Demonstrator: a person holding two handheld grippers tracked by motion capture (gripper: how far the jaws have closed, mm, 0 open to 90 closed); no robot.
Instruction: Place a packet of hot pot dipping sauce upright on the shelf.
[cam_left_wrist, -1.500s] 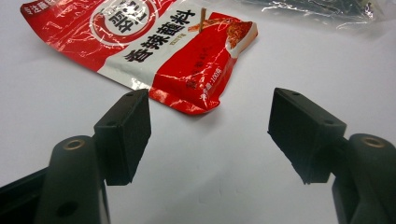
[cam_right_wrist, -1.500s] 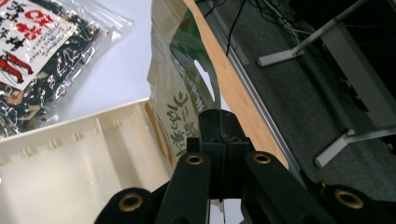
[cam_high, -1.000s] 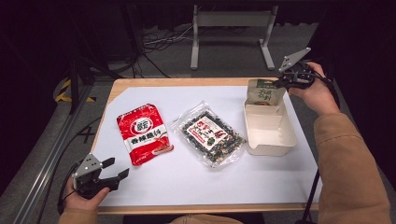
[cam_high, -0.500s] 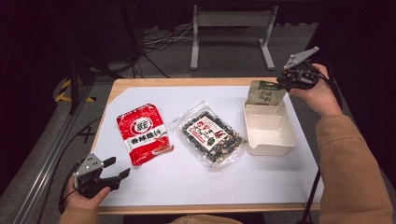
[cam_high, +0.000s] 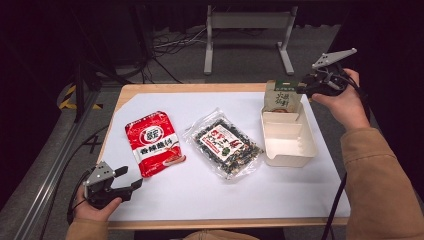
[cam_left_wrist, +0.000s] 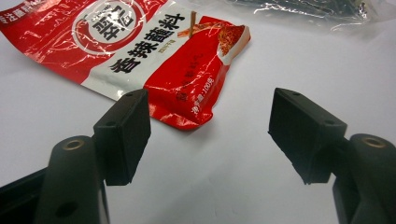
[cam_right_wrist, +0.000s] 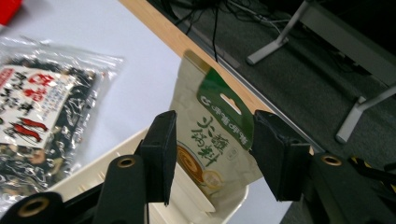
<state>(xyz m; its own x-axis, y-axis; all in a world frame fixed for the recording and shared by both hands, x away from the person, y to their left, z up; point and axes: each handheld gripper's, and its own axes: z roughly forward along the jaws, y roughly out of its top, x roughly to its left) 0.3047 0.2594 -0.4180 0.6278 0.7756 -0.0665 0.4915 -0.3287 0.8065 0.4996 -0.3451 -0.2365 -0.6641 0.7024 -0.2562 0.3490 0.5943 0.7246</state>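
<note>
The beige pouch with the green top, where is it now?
In the high view the beige pouch stands propped in the far end of the white tray, at the table's right side, just left of the right gripper, whose jaws have just been opening.

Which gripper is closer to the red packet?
Left. The left gripper hovers open just below the red seasoning packet, near its bottom corner. The right gripper is far across the table at the beige pouch.
</note>
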